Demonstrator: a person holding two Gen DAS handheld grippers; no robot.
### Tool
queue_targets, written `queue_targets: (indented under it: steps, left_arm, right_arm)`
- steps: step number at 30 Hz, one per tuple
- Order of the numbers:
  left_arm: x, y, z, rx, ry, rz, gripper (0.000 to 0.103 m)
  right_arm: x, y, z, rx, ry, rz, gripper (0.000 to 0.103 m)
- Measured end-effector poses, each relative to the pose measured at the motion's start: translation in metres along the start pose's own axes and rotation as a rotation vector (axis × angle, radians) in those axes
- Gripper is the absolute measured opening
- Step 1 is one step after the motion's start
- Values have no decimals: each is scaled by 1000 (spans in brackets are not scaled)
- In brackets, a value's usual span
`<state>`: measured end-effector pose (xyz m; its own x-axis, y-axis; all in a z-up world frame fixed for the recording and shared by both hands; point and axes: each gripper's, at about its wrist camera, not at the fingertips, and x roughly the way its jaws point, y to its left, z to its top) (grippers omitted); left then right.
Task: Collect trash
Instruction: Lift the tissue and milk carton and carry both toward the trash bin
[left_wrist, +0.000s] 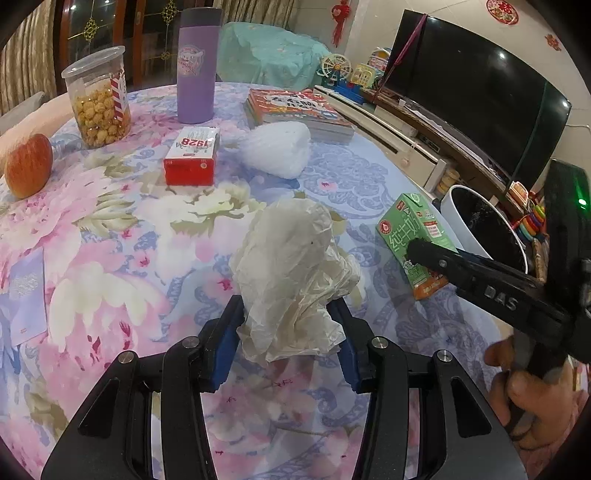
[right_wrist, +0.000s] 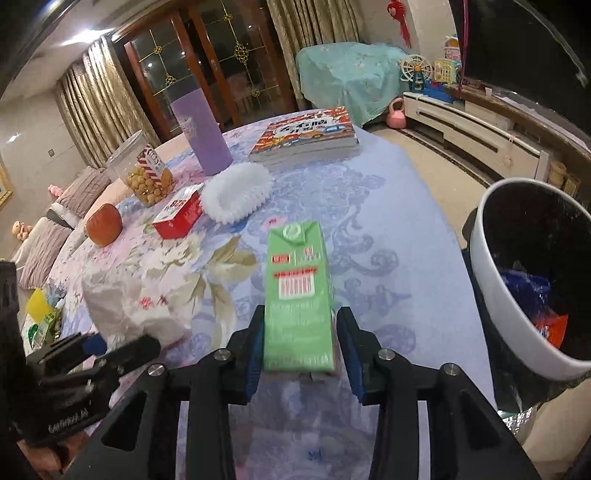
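Green rectangular milk carton (right_wrist: 298, 295), clamped between the blue pads of the right claw (right_wrist: 300, 347); long axis running straight ahead along the fingers, spout end pointing away from the camera, lower end nearest the wrist. Pads pressed on both long side faces near that lower end, the jaws narrowed to the carton's width. Seemingly lifted off or just tilted over the flower-printed worktop (right_wrist: 388, 229); contact with the cloth hard to judge, the carton being slightly blurred.

Decisive relation: white round waste bin with a black liner (right_wrist: 517, 280) off to the right of the carton, beyond the worktop's edge and lower than it, mouth open, some coloured wrappers already inside. Right claw plainly the nearer one to that bin; probably a sideways carry to the right over the rim, then a release.

Crumpled translucent white plastic bag (left_wrist: 295, 273), sitting between the blue pads of the left claw (left_wrist: 288, 343); bag rising forward and upward from the pads, the jaws part-open around its lower folds, grip looking light, firmness of hold not certain. Farther from the bin, with the right claw and carton between.

Beyond, well apart from both claws: white foam fruit net (left_wrist: 277, 147), red and white small box (left_wrist: 192, 157), red apple (left_wrist: 27, 166).
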<state>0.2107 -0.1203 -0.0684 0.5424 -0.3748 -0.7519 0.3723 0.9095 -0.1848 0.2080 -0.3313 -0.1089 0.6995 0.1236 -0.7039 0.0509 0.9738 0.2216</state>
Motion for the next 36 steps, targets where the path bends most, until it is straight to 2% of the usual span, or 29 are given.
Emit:
queue_targets:
  steps: [3, 6, 26, 36]
  left_arm:
    - [-1, -2, 0, 8, 3, 10, 46]
    - [-3, -6, 0, 18, 5, 17, 46]
    - [-15, -76, -1, 136, -16, -30, 46]
    - [-17, -100, -2, 177, -24, -36, 46]
  right_arm:
    - [8, -3, 3, 5, 19, 1, 34]
    - [6, -6, 0, 17, 16, 13, 33]
    - [-94, -43, -28, 98, -112, 32, 32]
    - [-116, -65, -37, 141, -140, 14, 32]
